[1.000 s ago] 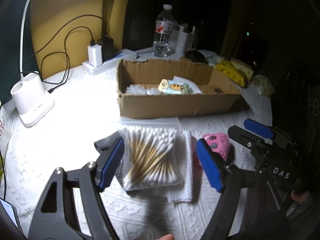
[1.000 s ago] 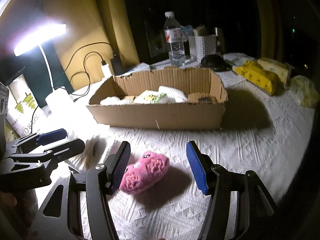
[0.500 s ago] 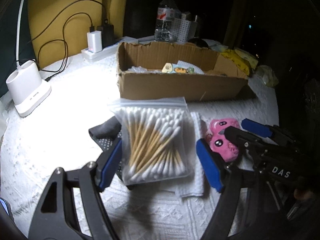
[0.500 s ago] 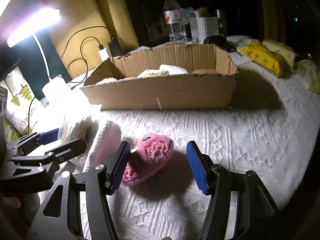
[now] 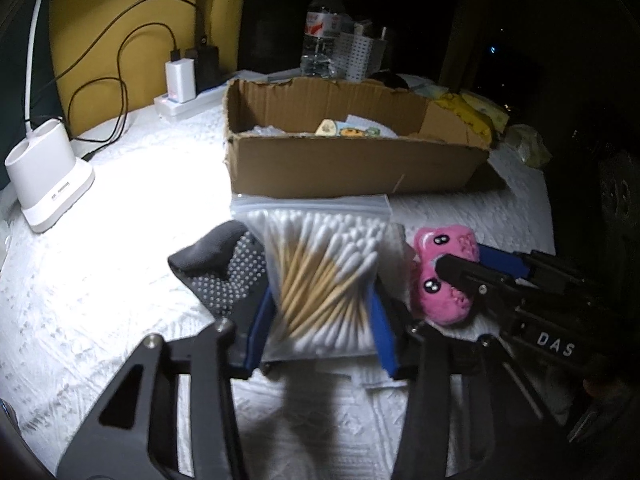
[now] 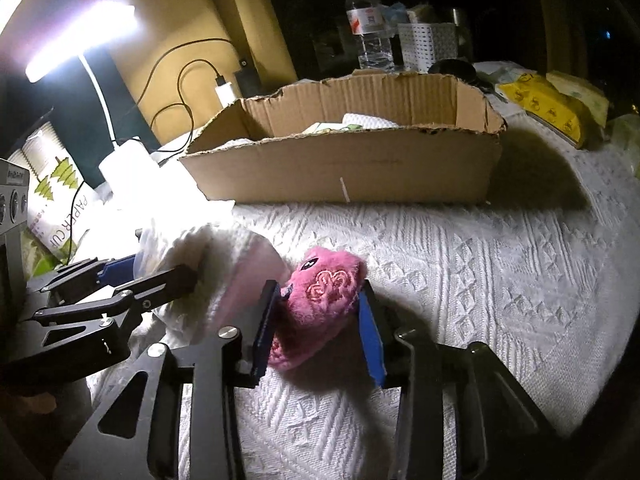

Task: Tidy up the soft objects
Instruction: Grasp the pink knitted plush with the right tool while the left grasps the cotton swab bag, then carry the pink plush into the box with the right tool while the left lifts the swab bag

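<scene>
Here the left gripper (image 5: 322, 330) is clamped on the bag of cotton swabs (image 5: 326, 276) and the right gripper (image 6: 318, 330) pinches the pink plush toy (image 6: 320, 304), both low over the white cloth (image 6: 480, 280). Beyond stands the cardboard box (image 6: 348, 172). The slick bag may slip free, or snag the box's ragged front wall.
</scene>
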`<move>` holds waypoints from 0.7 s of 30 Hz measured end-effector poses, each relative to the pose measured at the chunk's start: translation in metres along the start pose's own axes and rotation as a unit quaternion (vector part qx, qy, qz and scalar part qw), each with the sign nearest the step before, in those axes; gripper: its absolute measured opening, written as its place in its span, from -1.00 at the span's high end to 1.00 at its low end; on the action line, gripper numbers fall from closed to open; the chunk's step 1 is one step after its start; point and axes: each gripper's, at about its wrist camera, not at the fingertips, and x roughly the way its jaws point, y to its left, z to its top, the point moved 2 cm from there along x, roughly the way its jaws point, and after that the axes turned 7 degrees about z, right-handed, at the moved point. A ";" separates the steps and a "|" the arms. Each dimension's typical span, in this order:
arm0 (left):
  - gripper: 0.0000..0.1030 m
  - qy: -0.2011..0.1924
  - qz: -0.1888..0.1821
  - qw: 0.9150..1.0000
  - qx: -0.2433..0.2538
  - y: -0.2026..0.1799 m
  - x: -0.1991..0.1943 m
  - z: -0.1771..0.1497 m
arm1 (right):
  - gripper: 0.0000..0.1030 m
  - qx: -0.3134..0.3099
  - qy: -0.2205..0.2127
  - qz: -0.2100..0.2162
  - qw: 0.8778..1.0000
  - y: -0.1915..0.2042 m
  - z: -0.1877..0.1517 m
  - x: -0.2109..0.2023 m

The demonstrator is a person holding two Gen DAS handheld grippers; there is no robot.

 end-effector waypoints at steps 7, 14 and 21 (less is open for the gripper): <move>0.19 -0.010 -0.009 1.000 0.001 -0.001 -0.008 0.001 | 0.43 -0.011 -0.012 -0.006 1.000 0.004 0.002 -0.009; 0.20 -0.026 -0.011 1.000 0.002 -0.002 -0.022 0.006 | 0.45 -0.019 -0.033 -0.019 0.999 0.003 0.008 -0.025; 0.20 -0.039 -0.016 0.999 0.005 -0.007 -0.033 0.019 | 0.45 -0.021 -0.047 -0.023 0.998 0.001 0.018 -0.036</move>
